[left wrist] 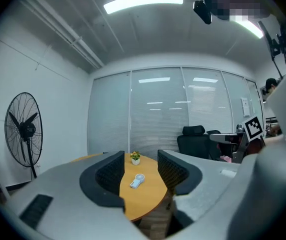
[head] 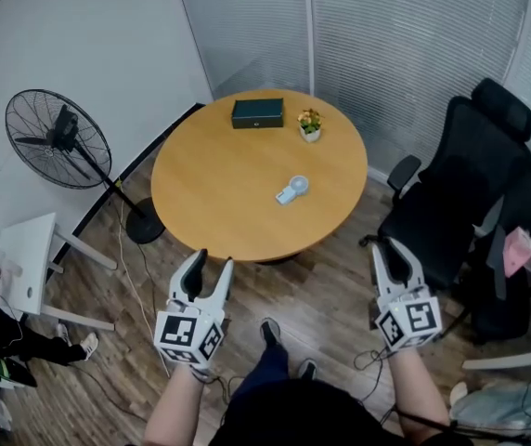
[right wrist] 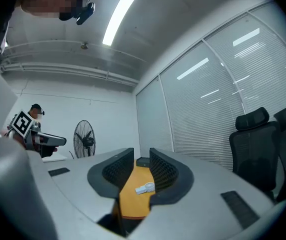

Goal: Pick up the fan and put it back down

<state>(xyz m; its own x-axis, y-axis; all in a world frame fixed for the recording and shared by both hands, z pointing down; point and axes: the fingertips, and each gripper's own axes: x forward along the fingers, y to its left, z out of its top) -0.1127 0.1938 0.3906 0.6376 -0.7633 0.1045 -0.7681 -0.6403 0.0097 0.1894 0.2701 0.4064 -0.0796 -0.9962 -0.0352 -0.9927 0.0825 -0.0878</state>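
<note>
Both the left tongs [head: 214,258] and right tongs [head: 391,247] stand apart, empty, short of the tabletop [head: 219,193]. The small handheld fan [head: 292,190] mid-tabletop looks light, rigid plastic; I'd pinch its handle.

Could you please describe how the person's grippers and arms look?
Both the left gripper and right gripper are white-grey, with two tapering jaws lined in black ribbed pads and a white cube of black square markers at the base. The forearms are sleeveless.
</note>
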